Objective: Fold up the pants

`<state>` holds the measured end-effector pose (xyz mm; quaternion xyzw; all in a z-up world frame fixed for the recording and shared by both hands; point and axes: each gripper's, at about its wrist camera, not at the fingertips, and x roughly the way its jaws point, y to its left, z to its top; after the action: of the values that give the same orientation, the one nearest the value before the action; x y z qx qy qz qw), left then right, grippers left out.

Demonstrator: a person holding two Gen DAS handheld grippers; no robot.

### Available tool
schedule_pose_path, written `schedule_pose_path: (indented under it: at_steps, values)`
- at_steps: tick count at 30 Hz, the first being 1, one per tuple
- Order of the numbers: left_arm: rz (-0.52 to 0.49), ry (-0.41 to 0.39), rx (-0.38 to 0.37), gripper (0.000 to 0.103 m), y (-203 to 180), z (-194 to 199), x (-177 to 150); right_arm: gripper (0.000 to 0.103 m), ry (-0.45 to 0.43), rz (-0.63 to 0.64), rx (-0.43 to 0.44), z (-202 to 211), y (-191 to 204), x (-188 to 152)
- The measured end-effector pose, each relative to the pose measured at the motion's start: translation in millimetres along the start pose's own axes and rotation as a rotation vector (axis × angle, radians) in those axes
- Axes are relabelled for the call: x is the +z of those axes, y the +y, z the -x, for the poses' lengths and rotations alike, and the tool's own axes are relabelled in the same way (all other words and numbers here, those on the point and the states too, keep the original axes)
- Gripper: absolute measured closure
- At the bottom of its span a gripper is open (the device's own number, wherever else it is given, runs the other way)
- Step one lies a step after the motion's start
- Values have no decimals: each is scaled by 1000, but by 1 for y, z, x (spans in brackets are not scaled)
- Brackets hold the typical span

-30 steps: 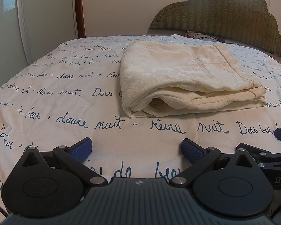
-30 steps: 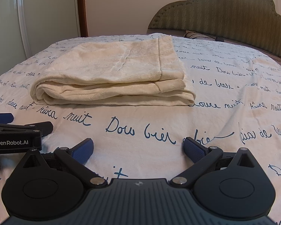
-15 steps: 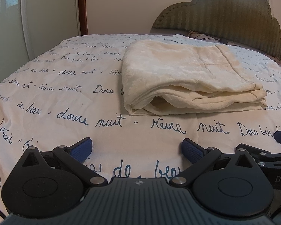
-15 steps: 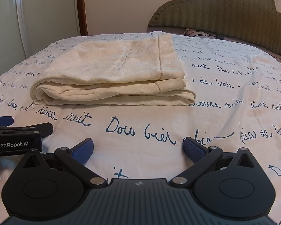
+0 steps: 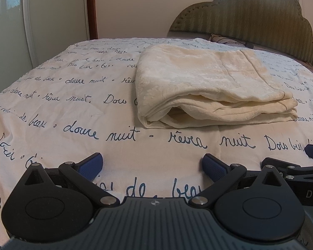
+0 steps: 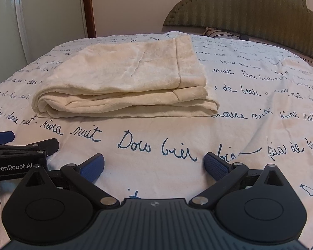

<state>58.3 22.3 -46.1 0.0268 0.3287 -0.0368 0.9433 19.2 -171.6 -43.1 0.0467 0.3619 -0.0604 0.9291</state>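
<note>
Cream pants [image 5: 206,85] lie folded into a thick rectangle on the bed, to the right of centre in the left wrist view and left of centre as pants [image 6: 123,83] in the right wrist view. My left gripper [image 5: 153,165] hovers over the bedspread short of the stack, open, with nothing between its blue pads. My right gripper [image 6: 154,165] is likewise open and empty, in front of the stack's right end. Each gripper shows at the other view's edge: right gripper [image 5: 302,162], left gripper [image 6: 20,145].
A white bedspread [image 5: 73,108] with blue handwritten words covers the bed. An olive padded headboard [image 5: 250,16] stands at the back right, with a pillow edge beneath it. A pale wardrobe door [image 5: 52,16] and a wooden frame are on the left.
Both views have tilted slightly, with the headboard sitting lower in the frames. The folded pants and both open grippers keep their places.
</note>
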Motion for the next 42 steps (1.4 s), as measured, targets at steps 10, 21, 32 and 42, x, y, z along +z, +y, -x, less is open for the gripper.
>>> schedule_pose_path:
  at_steps: [10, 21, 32, 42]
  values:
    - [0, 0, 0, 0, 0, 0, 0, 0, -23, 21, -15, 2, 3, -4]
    - [0, 0, 0, 0, 0, 0, 0, 0, -32, 15, -24, 3, 2, -3]
    - [0, 0, 3, 0, 0, 0, 0, 0, -39, -58, -6, 11, 9, 1]
    - [6, 1, 4, 0, 1, -1, -1, 0, -43, -35, -34, 4, 12, -3]
